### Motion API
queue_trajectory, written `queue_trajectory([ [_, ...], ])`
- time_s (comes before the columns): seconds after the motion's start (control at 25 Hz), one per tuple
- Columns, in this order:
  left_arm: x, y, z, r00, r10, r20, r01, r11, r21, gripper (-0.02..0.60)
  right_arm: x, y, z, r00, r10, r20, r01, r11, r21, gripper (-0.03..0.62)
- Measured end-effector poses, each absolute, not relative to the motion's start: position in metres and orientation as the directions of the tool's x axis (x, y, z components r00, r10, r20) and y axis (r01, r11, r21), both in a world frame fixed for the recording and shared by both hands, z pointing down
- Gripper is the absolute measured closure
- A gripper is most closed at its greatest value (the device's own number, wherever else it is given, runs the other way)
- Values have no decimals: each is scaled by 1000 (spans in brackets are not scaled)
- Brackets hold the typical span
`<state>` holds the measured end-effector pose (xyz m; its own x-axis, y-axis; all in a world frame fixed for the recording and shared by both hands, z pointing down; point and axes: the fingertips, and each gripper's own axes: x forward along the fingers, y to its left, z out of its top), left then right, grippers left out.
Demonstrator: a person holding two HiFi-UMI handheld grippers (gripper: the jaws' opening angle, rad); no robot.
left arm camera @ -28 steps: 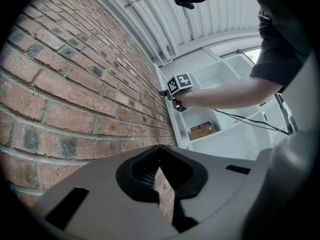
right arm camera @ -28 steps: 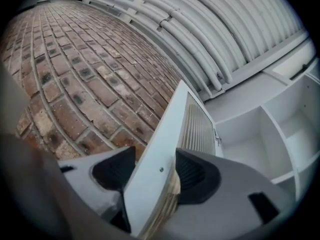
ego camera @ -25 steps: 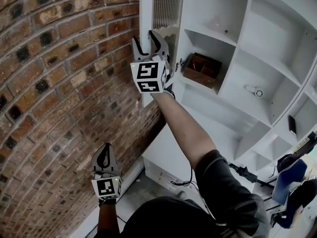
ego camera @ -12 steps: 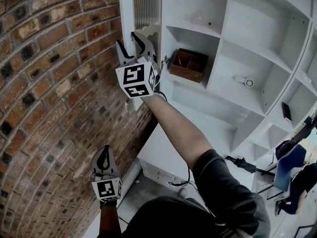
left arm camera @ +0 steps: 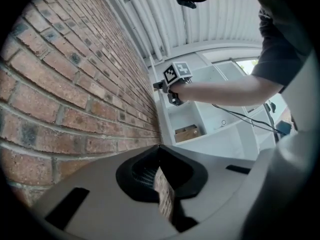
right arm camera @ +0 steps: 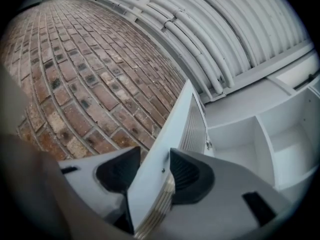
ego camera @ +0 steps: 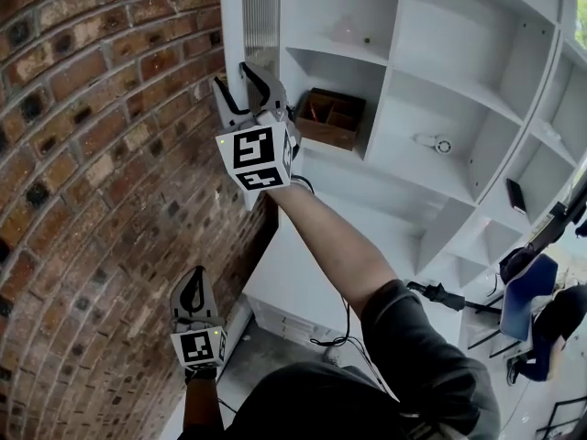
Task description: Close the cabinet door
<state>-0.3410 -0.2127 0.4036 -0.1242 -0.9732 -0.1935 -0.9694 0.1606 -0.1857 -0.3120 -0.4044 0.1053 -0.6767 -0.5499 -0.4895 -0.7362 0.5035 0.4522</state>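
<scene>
Closing in over the last moment, the right tool's (ego camera: 234,76) jaws now straddle the free edge of the cabinet door (ego camera: 260,21). Tool and door both sit further left in the head view than a second ago, and the door's ribbed face shows narrower. That suggests the swing toward shut has barely begun. The door stands wide open, jutting out from the white cabinet (ego camera: 440,71) to this tool's right.

In the right gripper view, one pad rests on the ribbed inner face and the other lies just beside the plain outer face. The hold looks loose, not clamped. The door is a thin white panel, slatted on its inside.

Well below the right tool, the left tool (ego camera: 192,282) hangs beside the brick wall (ego camera: 110,136), jaws together and empty.
</scene>
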Motion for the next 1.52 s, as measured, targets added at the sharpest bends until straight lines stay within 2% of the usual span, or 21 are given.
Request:
queue_trajectory([
  [0.72,-297,-252,404,15,-982,-191,-981,23,-195,580,-223,-416,107,-631,-576,-519,-776,469,423,454],
  [1.52,-240,-297,410,148,-975,-165,-971,-111,-211,580,-107,-489,107,-523,-692,-498,-853,418,313,480],
])
